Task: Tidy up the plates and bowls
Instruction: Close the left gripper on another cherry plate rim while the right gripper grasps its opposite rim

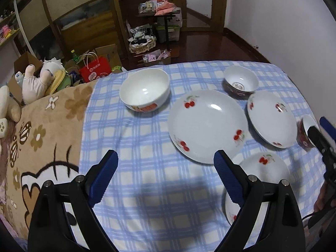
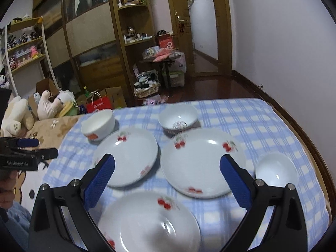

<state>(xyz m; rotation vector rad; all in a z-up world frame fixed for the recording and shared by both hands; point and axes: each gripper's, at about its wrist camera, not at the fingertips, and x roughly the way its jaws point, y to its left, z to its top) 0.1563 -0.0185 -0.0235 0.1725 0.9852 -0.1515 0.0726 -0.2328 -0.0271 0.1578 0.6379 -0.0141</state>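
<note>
Three white cherry-print plates lie on the blue checked cloth (image 1: 147, 151): one in the middle (image 1: 208, 126), one to its right (image 1: 271, 119), one nearest me (image 1: 262, 168). A large white bowl (image 1: 145, 90) stands at the far left, a dark-sided bowl (image 1: 240, 82) behind the plates, and another dark-sided bowl (image 1: 306, 132) at the right edge. My left gripper (image 1: 166, 163) is open above the cloth, empty. My right gripper (image 2: 168, 168) is open above the plates (image 2: 201, 161) (image 2: 128, 157) (image 2: 149, 222), empty. The small bowl (image 2: 276, 171) sits to its right.
A brown flowered blanket (image 1: 42, 138) and plush toys (image 1: 40, 79) lie left of the cloth. A red paper bag (image 1: 95, 70), boxes and shelves stand on the floor beyond. The bed's far edge drops to a dark wooden floor (image 1: 210, 46). A white wall runs along the right.
</note>
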